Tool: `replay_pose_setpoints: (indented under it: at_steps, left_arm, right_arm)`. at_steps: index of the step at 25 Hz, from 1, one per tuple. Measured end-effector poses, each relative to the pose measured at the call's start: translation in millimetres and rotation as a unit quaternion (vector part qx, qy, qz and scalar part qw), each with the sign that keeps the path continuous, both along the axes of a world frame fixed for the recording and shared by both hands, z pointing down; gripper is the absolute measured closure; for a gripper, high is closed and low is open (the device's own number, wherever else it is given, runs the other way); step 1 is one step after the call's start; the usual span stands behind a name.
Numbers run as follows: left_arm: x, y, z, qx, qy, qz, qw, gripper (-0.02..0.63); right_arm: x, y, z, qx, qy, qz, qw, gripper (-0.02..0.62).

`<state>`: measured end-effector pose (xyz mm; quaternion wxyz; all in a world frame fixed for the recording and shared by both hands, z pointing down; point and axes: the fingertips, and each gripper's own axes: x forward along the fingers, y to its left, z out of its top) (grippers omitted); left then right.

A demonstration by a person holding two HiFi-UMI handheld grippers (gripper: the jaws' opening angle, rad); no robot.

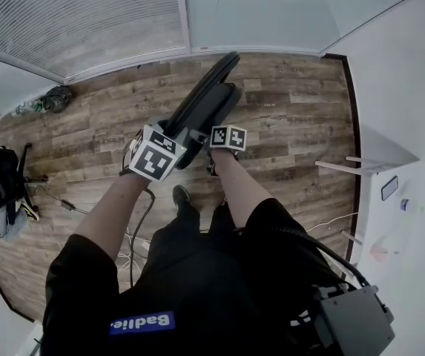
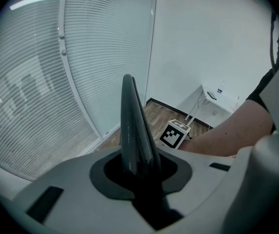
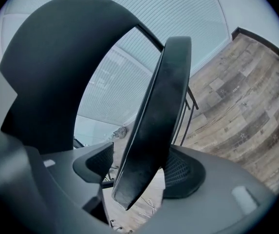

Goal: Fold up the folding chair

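Black folding chair [image 1: 201,106] stands on the wood-plank floor [image 1: 294,117], straight in front of the person. From the head view it reads edge-on, as a slim dark slab with its panels close together.

Left gripper [image 1: 173,141] is at the chair's near-side edge. Its jaws are narrow and clamped on a thin black edge of the chair [image 2: 132,126]. In the left gripper view that edge rises straight out of the jaw gap [image 2: 139,172] with no daylight either side. Firm hold.

Right gripper [image 1: 222,124] is just beside the left one, on the chair's other flank, and the two marker cubes are nearly touching. Its jaws stand wide. A black chair panel [image 3: 163,111] runs diagonally between them, lower end down in the gap [image 3: 139,167]. The panel lies against or right in front of one textured pad [image 3: 183,172], can't tell if there's real contact. The other pad [image 3: 98,162] is clear of it, with floor visible through the gap. So the panel is straddled, not pinched.

Around the chair:
- Slatted blinds [image 1: 86,21] sit beyond it, along the far wall.
- A dark bag [image 1: 1,191] and loose cables lie well off on the left-gripper side.
- A white table [image 1: 412,221] sits well off on the right-gripper side.
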<state>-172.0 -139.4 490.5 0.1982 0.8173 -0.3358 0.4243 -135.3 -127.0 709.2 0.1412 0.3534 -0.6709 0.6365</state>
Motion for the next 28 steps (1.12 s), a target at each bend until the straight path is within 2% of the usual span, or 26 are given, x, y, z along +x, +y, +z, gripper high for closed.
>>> replay_pose_setpoints:
  at_steps: [19, 28]
  left_arm:
    - [-32, -21, -9, -0.005, 0.011, -0.020, 0.9997, 0.522]
    - [-46, -33, -11, 0.006, 0.015, -0.015, 0.9997, 0.526]
  right_arm:
    - [-76, -50, -26, 0.016, 0.016, -0.034, 0.999, 0.301]
    - [-92, -59, -25, 0.015, 0.045, -0.043, 0.998, 0.302]
